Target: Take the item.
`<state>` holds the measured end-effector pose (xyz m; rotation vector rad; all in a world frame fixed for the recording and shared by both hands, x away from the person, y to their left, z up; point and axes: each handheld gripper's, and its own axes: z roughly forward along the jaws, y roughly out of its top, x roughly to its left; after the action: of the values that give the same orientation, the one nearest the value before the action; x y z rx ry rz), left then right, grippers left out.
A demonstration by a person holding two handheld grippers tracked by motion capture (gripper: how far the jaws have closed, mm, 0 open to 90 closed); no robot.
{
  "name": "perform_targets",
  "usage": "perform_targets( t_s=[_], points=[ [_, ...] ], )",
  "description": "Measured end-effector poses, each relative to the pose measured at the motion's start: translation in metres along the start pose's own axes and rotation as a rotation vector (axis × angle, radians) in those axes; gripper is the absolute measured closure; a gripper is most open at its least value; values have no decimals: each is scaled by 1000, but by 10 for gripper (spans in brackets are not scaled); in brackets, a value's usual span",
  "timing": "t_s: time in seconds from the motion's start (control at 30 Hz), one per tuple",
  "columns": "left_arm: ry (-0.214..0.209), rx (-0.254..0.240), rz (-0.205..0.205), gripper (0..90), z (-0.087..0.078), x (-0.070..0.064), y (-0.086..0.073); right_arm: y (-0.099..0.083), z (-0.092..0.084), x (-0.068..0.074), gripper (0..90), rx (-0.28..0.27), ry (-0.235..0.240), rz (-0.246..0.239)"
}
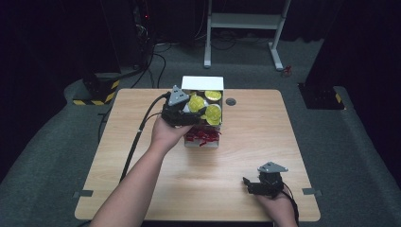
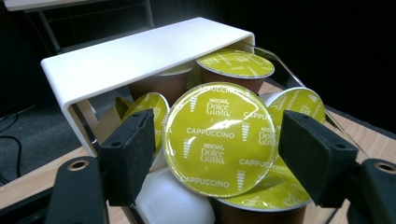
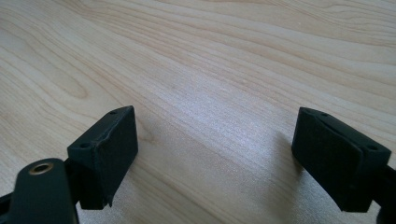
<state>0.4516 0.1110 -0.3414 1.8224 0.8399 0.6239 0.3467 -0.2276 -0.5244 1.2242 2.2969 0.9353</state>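
Left gripper (image 2: 219, 154) at the white box (image 1: 202, 83) near the counter's (image 1: 142, 179) far edge — jaws spread either side of a Dolce Gusto Cappuccino capsule (image 2: 219, 137), not yet clamped. Capsule sits tilted atop the others in the box. Right gripper (image 3: 215, 158) released, empty, hovering by the near right corner — judging by this, pickup barely begun.
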Motion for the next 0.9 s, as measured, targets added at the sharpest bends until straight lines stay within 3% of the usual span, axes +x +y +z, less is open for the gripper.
perform_targets(
  t_s=[0.43,0.77,0.9],
  points=[
    [26,-29,23,375,-3,-2,-4,0,0,0,145,-1,0,1],
    [32,-46,20,388,-5,-3,-5,0,0,0,145,0,-1,6],
    [17,-67,17,472,-8,-4,-3,0,0,0,145,1,-1,7]
  ],
)
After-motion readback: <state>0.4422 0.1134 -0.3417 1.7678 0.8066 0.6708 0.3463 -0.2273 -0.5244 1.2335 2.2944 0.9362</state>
